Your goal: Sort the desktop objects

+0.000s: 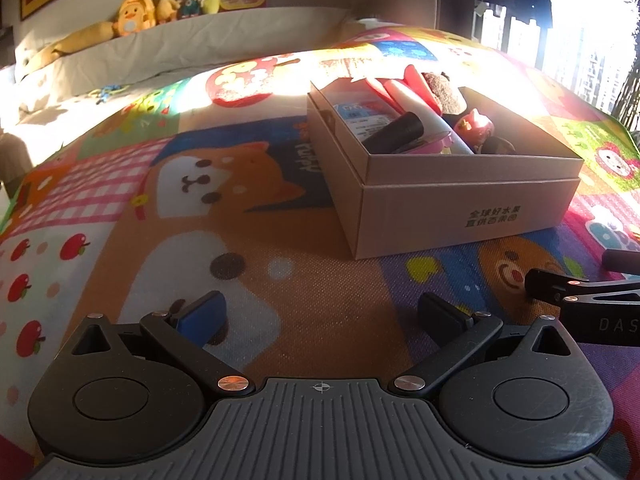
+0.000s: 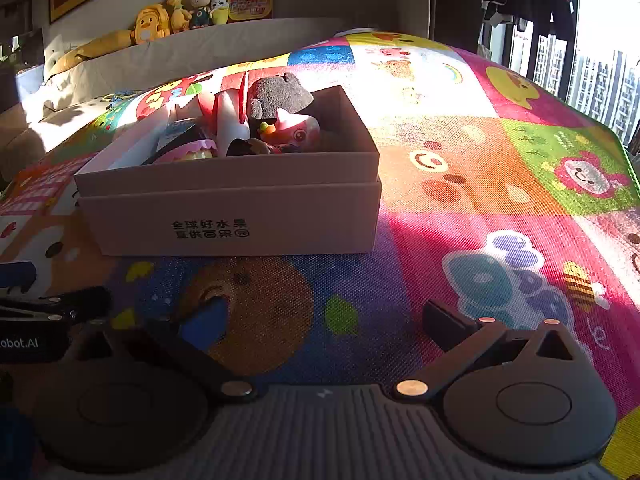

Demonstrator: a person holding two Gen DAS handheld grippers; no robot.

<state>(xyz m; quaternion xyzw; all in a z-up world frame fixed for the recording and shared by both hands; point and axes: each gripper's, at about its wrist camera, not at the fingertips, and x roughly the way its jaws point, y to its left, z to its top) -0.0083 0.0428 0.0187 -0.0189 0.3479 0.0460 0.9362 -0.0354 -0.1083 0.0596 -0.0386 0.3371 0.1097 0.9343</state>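
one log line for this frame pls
left gripper: open, empty | right gripper: open, empty | cardboard box: holds toys | both over play mat

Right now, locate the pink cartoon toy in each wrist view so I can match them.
Left wrist: pink cartoon toy upper right of centre, inside the cardboard box.
Right wrist: pink cartoon toy upper centre-left, inside the same box.
Shared landmark: black printing on the box's front wall.

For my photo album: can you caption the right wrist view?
Open right gripper hovers over a cartoon play mat, facing a cardboard box filled with toys.
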